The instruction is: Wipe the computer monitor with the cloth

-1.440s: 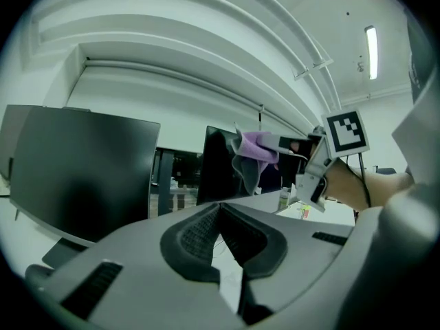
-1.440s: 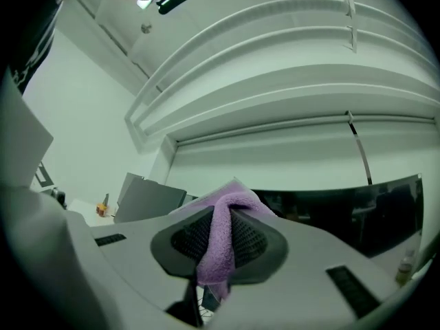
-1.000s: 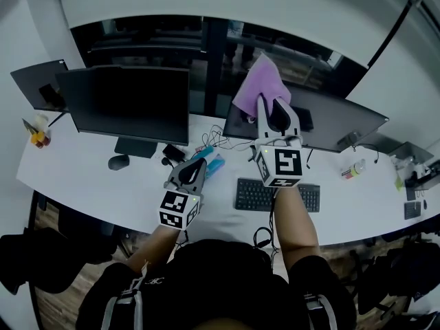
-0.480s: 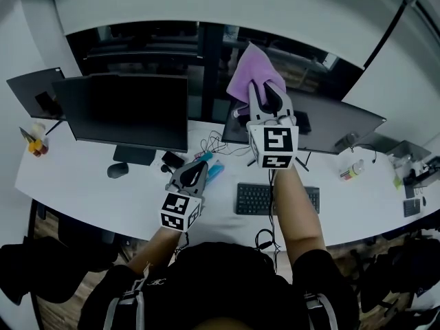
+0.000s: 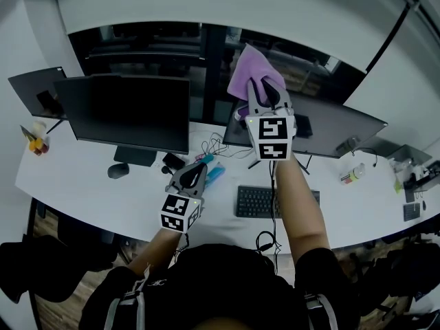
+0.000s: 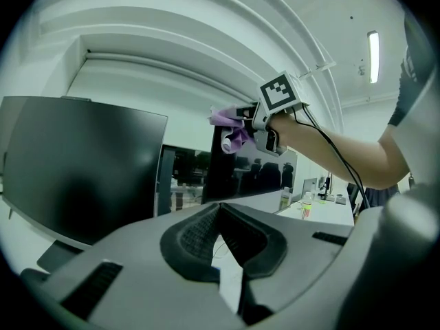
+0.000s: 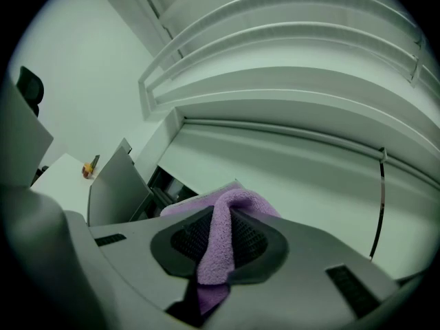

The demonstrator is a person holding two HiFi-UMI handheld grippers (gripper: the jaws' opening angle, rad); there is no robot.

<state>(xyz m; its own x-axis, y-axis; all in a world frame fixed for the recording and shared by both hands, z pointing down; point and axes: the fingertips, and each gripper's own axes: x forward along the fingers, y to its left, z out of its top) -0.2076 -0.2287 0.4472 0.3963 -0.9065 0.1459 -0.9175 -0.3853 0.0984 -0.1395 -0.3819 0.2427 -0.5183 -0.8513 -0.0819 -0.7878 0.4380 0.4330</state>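
Right now the person is holding the right tongs (image 5: pixel 265 95) up high at arm's length, and they are pinching a purple cloth (image 5: pixel 249 74) between the closed pads. In the right gripper view the cloth (image 7: pixel 220 246) is running down through the middle of the right tongs (image 7: pixel 218 225), with a fold bulging out above the tips and a tail hanging below them. The cloth is sitting at the upper left corner of the computer monitor (image 5: pixel 330 126), the wide dark one leaning back at the right of the worktop (image 5: pixel 82 191). Whether it is actually pressing on the screen I cannot tell from where I am standing.

The left tongs (image 5: pixel 194 172) are hanging low over the worktop, well apart from the cloth, just beside a small blue object (image 5: pixel 214 172) and some tangled cables (image 5: pixel 218 145). In the left gripper view the left tongs (image 6: pixel 220 215) are showing their pads meeting at the tips with nothing caught between them. That same view is looking up at the raised right tongs (image 6: pixel 247 126) and the cloth (image 6: pixel 230 126) against the top of the dark monitor (image 6: pixel 234 170).

A second monitor (image 5: pixel 127 112) is standing at the left, with a mouse (image 5: pixel 117 170) by its foot. A keyboard (image 5: pixel 258 199) is lying under the person's right forearm, and a small bottle (image 5: pixel 352 174) is standing off to the right.
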